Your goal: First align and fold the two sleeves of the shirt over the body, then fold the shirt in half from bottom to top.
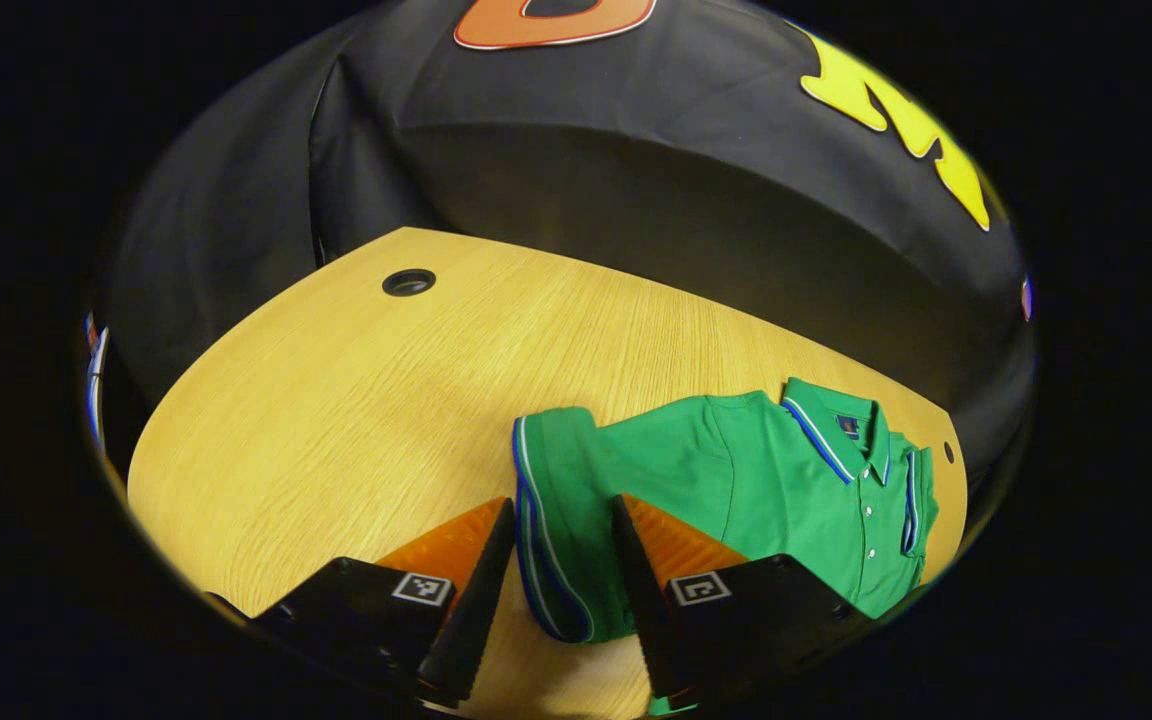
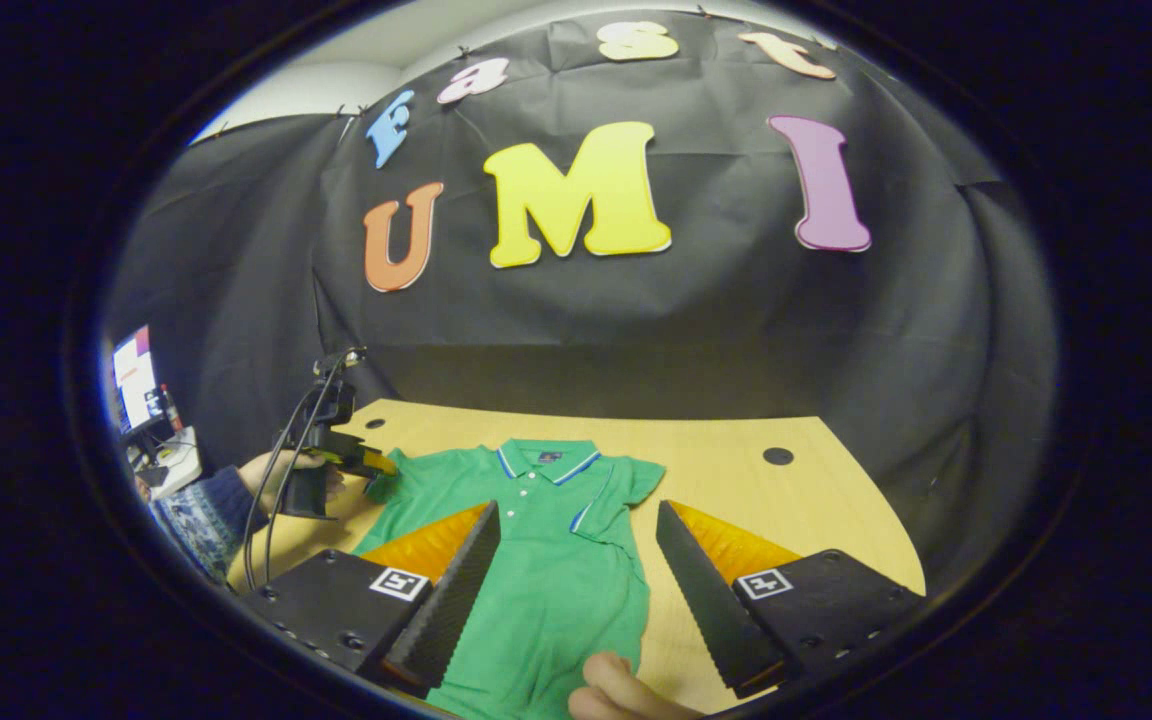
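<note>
The green shirt (image 2: 546, 560) lies flat on the wooden table (image 1: 336, 420), the left gripper (image 1: 564, 560) open around its sleeve (image 1: 551, 520), the right gripper (image 2: 576, 570) open above its body.

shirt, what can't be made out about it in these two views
- Hem: in the right gripper view the shirt runs off the bottom edge, behind a fingertip.
- Lower body: in the left gripper view the left hand-held gripper covers the shirt's near part.
- Left sleeve: in the right gripper view too small to tell whether the far gripper touches it.
</note>
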